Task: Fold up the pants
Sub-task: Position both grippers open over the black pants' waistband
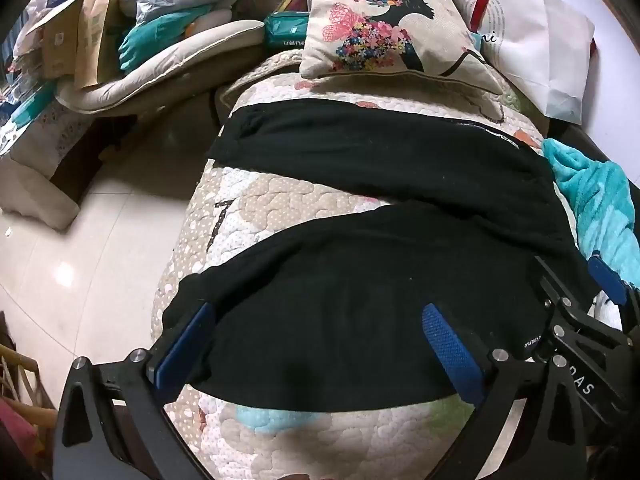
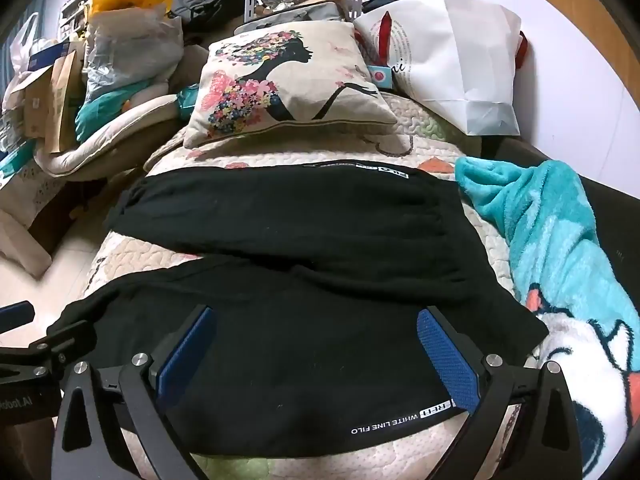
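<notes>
Where the left wrist view takes in pale floor tiles (image 1: 80, 216) at 9 o'clock, the right wrist view instead shows more of the turquoise fleece blanket (image 2: 560, 240) at 3 o'clock, including its white and red cartoon print. Only the right wrist view resolves the white lettering "WHITE LINE FILO" on the near hem; in the left wrist view the same print is small and partly hidden. Each view catches the other tool: the right gripper (image 1: 600, 292) enters the left view at 4 o'clock, and part of the left gripper (image 2: 24, 320) enters the right view at 9 o'clock.

The black pants (image 1: 360, 272) (image 2: 300, 300) lie on a quilted patterned bed cover (image 1: 248, 208) (image 2: 280, 468), both legs running across the frame, the far leg angled slightly away from the near one so that a wedge of cover shows between them at the left. The fabric is mostly flat with soft wrinkles. A floral-print cushion (image 1: 380, 24) (image 2: 288, 80) and a white paper bag (image 1: 540, 44) (image 2: 460, 60) sit at 12 to 1 o'clock.

The left gripper (image 1: 320, 344) stands wide open over the near leg, holding nothing. The right gripper (image 2: 316, 348) is likewise spread wide, empty, above the near hem.
</notes>
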{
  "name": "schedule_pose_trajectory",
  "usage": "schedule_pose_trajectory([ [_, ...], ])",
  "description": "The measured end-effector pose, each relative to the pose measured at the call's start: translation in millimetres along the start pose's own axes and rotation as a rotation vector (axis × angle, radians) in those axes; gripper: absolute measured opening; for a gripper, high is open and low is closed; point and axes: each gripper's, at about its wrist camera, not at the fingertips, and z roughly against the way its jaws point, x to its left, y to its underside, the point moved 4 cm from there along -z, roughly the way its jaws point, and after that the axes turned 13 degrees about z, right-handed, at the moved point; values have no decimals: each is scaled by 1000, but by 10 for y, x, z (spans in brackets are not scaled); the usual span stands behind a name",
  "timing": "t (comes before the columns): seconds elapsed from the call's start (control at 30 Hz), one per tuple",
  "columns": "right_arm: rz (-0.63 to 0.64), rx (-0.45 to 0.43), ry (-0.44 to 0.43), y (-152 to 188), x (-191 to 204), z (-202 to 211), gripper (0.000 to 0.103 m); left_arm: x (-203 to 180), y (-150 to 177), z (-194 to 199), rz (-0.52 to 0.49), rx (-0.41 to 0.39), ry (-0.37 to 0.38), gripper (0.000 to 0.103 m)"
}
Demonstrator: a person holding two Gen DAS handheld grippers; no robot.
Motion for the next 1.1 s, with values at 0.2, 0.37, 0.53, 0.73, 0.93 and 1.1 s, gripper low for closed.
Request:
schedule_pose_trajectory([
  [0.2,17,0,12,9,61,-5,102,-1,0,0,-1,0,5,103],
  [0.37,14,-2,14,29,78,2,102,9,10,13,-4,4,7,103],
  [0.53,4,4,5,35,53,5,102,-5,49,21,-5,1,1,103],
  [0.73,1,7,4,48,50,-2,102,-8,56,14,-6,3,0,103],
  [0.93,-4,15,2,57,50,-24,102,6,72,-5,-6,6,-1,103],
  [1.1,-4,21,1,71,57,-37,102,7,69,-5,-8,6,-1,103],
])
